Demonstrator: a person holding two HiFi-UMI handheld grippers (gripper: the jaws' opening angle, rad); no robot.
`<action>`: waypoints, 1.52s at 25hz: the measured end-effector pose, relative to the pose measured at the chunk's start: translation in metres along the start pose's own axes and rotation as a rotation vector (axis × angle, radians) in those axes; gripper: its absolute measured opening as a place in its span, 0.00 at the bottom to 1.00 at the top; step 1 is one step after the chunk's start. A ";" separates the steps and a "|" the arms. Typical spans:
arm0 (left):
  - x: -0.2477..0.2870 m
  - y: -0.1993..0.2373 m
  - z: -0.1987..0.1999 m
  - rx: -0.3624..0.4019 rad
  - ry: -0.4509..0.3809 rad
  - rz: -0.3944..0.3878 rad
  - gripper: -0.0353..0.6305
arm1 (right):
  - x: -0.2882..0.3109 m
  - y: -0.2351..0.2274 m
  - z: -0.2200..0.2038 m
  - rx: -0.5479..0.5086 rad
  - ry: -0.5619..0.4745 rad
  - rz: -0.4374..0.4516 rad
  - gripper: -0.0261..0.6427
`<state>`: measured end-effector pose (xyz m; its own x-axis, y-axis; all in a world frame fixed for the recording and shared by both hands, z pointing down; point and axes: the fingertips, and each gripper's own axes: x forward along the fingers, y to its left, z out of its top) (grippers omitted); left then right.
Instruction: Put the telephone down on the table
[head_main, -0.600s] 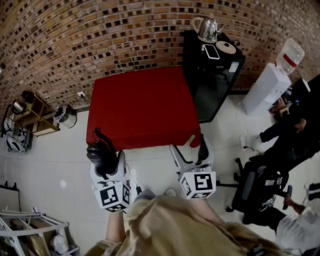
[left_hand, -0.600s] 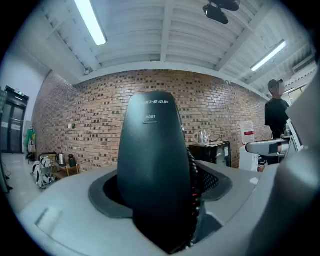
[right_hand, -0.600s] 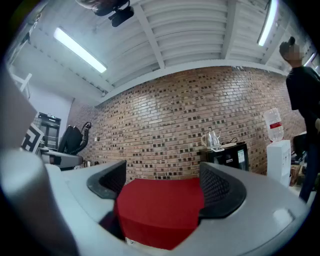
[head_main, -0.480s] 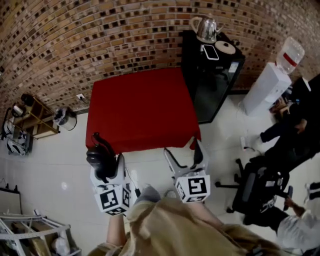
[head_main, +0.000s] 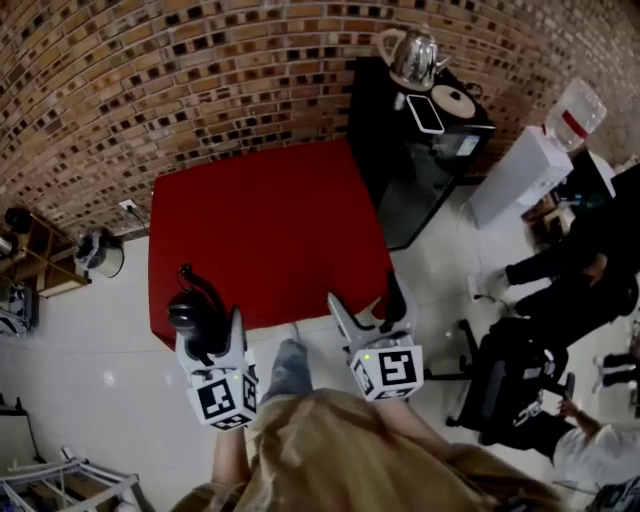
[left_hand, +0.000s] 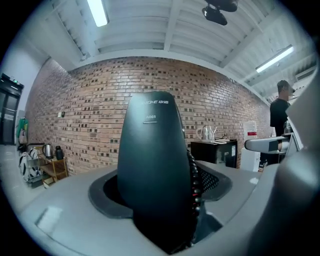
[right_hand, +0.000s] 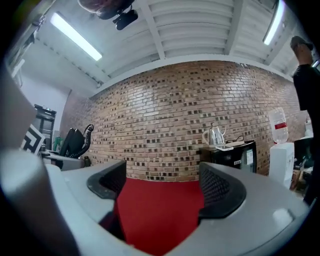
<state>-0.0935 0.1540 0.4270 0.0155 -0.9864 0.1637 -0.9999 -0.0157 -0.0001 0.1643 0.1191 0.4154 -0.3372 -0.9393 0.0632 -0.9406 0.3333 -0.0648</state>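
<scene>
Telephone (head_main: 192, 305), black and coil-corded, stayed clamped in the left hand-held gripper (head_main: 208, 332); the right hand-held gripper (head_main: 368, 300) gaped empty; the red surface (head_main: 260, 230) had drawn nearer.

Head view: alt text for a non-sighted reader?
The left tool grips a black telephone handset before a red table; the right tool is open and empty. Behind are a brick wall and a black cabinet with a kettle.

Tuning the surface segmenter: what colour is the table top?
Plain red, no pattern. The table shows best in the head view.
</scene>
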 end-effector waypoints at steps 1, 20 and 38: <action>0.019 0.002 0.001 0.008 -0.005 -0.012 0.59 | 0.019 -0.003 0.004 -0.017 -0.007 -0.007 0.69; 0.254 0.064 -0.144 -0.149 0.575 -0.173 0.59 | 0.234 0.029 -0.035 -0.057 0.218 -0.012 0.68; 0.416 0.074 -0.290 -0.145 0.989 -0.051 0.59 | 0.331 -0.002 -0.068 0.053 0.248 0.046 0.68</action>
<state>-0.1618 -0.2104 0.7811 0.1152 -0.4047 0.9072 -0.9898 0.0307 0.1394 0.0520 -0.1867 0.5037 -0.3850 -0.8724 0.3012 -0.9229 0.3642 -0.1247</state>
